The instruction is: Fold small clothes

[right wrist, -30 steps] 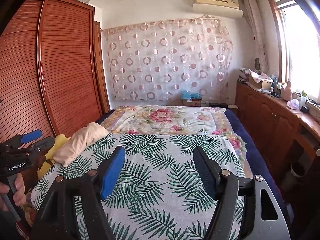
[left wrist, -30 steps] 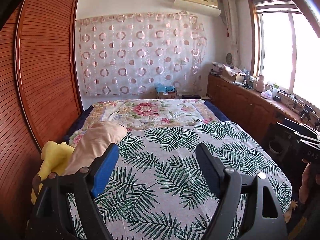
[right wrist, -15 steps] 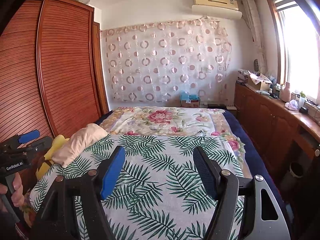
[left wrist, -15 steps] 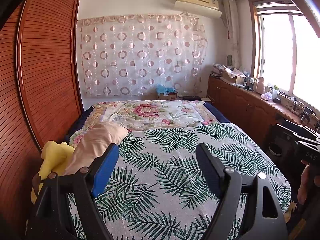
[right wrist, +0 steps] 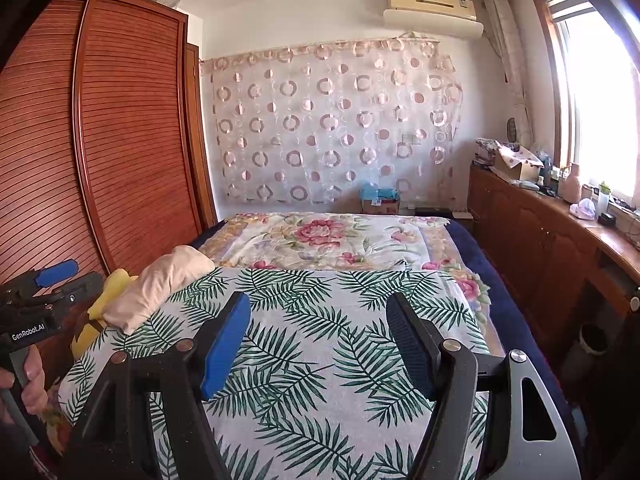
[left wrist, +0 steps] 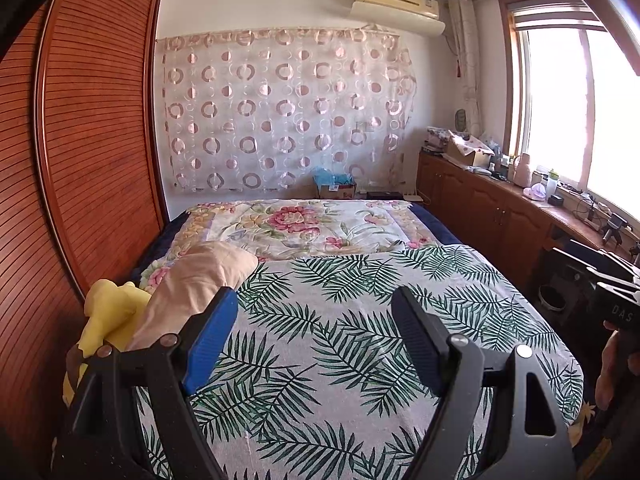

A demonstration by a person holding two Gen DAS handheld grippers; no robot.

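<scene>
A peach-coloured garment (left wrist: 196, 280) lies bunched in a soft roll at the left edge of the bed, on the palm-leaf sheet (left wrist: 360, 320), and just beside it, toward the wardrobe, sits a yellow garment (left wrist: 108, 312); what kind of clothes they are cannot be made out from the heap. In the left wrist view the nearer end of the peach roll is hidden behind the blue-padded finger of the left gripper (left wrist: 312, 336), and the yellow piece is partly cut off by the gripper's black frame. That gripper hangs above the sheet with its jaws spread wide and nothing between them. The right gripper (right wrist: 318, 340) is likewise parted and empty over the middle of the sheet, well apart from the peach garment (right wrist: 160, 284). Each gripper shows only partly at the border of the other's view, with a hand (right wrist: 28, 380) around the left handle. Beyond the leaf sheet lies a floral quilt (left wrist: 304, 224), then a curtain with ring patterns (left wrist: 280, 108) on the far wall. A slatted wooden wardrobe (left wrist: 96, 140) runs along the left; a cluttered wooden counter (left wrist: 500, 200) runs under the window, whose glass is washed out by glare.
</scene>
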